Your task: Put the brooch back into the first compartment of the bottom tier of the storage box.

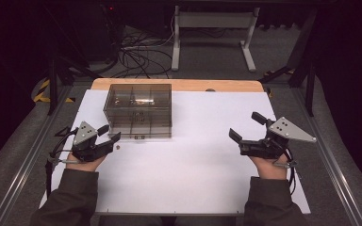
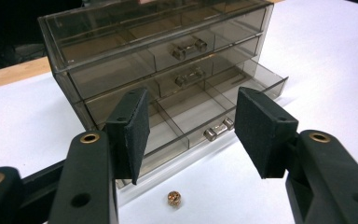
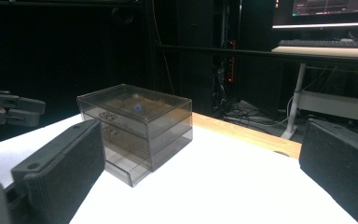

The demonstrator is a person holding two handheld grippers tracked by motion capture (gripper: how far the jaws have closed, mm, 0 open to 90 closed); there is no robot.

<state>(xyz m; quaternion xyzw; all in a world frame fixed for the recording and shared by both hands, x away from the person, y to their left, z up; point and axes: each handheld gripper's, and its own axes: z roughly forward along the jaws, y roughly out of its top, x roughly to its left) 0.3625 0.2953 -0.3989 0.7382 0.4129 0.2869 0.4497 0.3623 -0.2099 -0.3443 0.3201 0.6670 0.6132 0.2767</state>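
Drawer box (image 1: 139,111), smoky clear plastic, at table's (image 1: 193,179) far left; bottom drawer (image 2: 200,116) pulled out, compartments look empty. Gold bead (image 2: 174,198) lies just before it. Left gripper (image 1: 109,135) and right gripper (image 1: 247,126) both gape wide, empty.

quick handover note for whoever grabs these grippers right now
Left gripper: open, holding nothing, aimed at the front of the drawer box, low over the table.
Right gripper: open, holding nothing, out to the right, well apart from the box.
Small gold bead: lying on the white table sheet just in front of the box, below the left gripper's jaws.
Bottom drawer: pulled partway out, its compartments look empty; the two drawers above are closed.
Done: drawer opened.
Left, probably: pick up the bead, drop it into the open drawer, push the drawer shut.
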